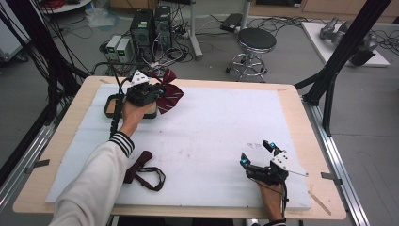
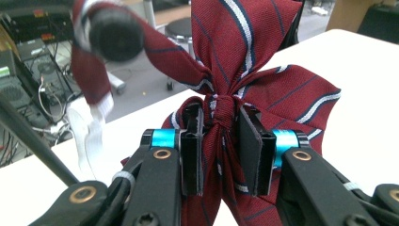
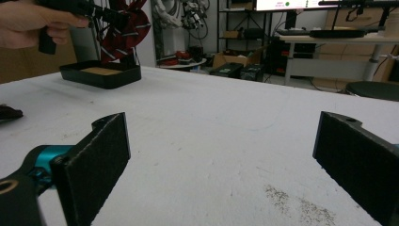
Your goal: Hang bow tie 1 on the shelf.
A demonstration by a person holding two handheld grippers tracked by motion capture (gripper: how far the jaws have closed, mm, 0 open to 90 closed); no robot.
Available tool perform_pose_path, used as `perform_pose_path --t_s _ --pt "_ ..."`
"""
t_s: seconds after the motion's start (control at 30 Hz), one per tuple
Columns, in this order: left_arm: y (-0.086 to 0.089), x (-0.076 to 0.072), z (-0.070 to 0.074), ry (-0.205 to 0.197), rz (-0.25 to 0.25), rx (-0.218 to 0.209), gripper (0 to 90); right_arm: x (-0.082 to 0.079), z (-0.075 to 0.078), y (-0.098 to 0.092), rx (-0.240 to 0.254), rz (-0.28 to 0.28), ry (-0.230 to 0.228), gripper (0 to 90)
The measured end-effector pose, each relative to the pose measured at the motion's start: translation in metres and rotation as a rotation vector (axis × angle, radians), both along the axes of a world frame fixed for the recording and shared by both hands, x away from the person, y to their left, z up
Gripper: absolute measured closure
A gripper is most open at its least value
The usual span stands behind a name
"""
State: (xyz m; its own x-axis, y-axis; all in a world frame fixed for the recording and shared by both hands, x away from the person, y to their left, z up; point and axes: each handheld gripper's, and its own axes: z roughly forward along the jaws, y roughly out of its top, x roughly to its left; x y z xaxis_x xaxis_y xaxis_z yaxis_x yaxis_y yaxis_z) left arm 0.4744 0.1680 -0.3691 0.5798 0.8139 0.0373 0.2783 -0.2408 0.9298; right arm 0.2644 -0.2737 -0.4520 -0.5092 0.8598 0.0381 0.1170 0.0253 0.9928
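Observation:
A dark red striped bow tie hangs in the air at the table's far left, and my left gripper is shut on its central knot. Its strap with a white clip dangles to the left in the left gripper view. Just under and left of it sits a black tray. A second dark red tie strap lies on the white mat near the front left. My right gripper rests at the front right, open, nothing between its pads.
A white mat covers most of the wooden table. Beyond the far edge stand computer towers and a round stool. A black frame post rises at the right.

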Motion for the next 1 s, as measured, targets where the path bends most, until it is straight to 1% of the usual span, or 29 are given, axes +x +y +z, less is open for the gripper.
perform_pose_path --t_s 0.03,0.13,0.2,0.27,0.3,0.33,0.37,0.4,0.47,0.63,0.7,0.73,0.77,0.83,0.87,0.9,0.93,0.97,1.0 --pt "0.002 0.0 -0.003 0.008 0.005 0.008 71.6 0.0 0.0 0.0 -0.001 0.001 -0.001 3.6" --pt "0.004 0.0 -0.005 0.016 0.011 0.001 71.4 0.0 0.0 0.0 -0.001 0.0 -0.001 3.6" --pt "0.007 -0.001 -0.006 0.013 0.014 0.001 71.2 0.0 0.0 0.0 0.0 -0.001 0.001 3.6" --pt "0.01 -0.001 -0.006 0.018 0.024 0.006 71.2 0.0 0.0 0.0 -0.001 -0.002 0.0 3.7" --pt "0.012 -0.001 -0.005 0.018 0.035 0.016 71.3 0.0 0.0 0.0 -0.002 -0.002 -0.001 3.6" --pt "0.014 -0.001 -0.005 0.019 0.05 0.017 71.3 0.0 0.0 0.0 -0.003 -0.002 -0.001 3.6" --pt "0.016 -0.001 -0.005 0.023 0.056 0.008 71.3 0.0 0.0 0.0 -0.004 -0.002 -0.002 3.6" --pt "0.017 -0.001 -0.004 0.02 0.062 0.012 71.3 -0.001 0.0 0.001 -0.002 -0.001 0.003 3.6" --pt "0.018 -0.002 -0.004 0.016 0.07 0.024 71.3 0.0 0.0 0.0 -0.003 -0.002 0.0 3.6" --pt "0.02 -0.002 -0.004 0.026 0.095 0.033 71.0 0.0 0.0 0.0 -0.005 -0.002 0.002 3.6" --pt "0.021 -0.003 -0.004 0.021 0.098 0.039 70.3 0.0 0.0 0.0 -0.006 -0.001 0.0 3.6" --pt "0.021 -0.003 -0.004 0.02 0.105 0.038 63.8 -0.001 0.0 0.001 -0.002 -0.002 0.003 3.6" --pt "0.021 -0.003 -0.005 0.023 0.103 0.026 63.8 -0.001 0.0 0.001 -0.002 -0.002 0.003 3.6" --pt "0.023 -0.004 -0.006 0.033 0.096 0.008 53.0 -0.001 0.0 0.0 -0.003 -0.002 0.002 3.6" --pt "0.023 -0.005 -0.007 0.035 0.085 -0.008 36.1 -0.001 0.0 0.001 -0.004 0.0 0.002 3.6" --pt "0.023 -0.006 -0.008 0.047 0.079 -0.019 28.2 -0.001 0.0 0.001 -0.005 0.0 0.002 3.6" --pt "0.023 -0.006 -0.008 0.058 0.069 -0.025 23.0 -0.001 0.0 0.001 -0.004 0.0 0.003 3.6" --pt "0.024 -0.009 -0.008 0.064 0.043 -0.033 19.4 0.0 0.0 0.0 -0.008 -0.001 -0.004 3.6" --pt "0.024 -0.012 -0.008 0.057 0.033 -0.033 19.4 0.0 0.0 0.0 -0.008 -0.001 -0.004 3.6"
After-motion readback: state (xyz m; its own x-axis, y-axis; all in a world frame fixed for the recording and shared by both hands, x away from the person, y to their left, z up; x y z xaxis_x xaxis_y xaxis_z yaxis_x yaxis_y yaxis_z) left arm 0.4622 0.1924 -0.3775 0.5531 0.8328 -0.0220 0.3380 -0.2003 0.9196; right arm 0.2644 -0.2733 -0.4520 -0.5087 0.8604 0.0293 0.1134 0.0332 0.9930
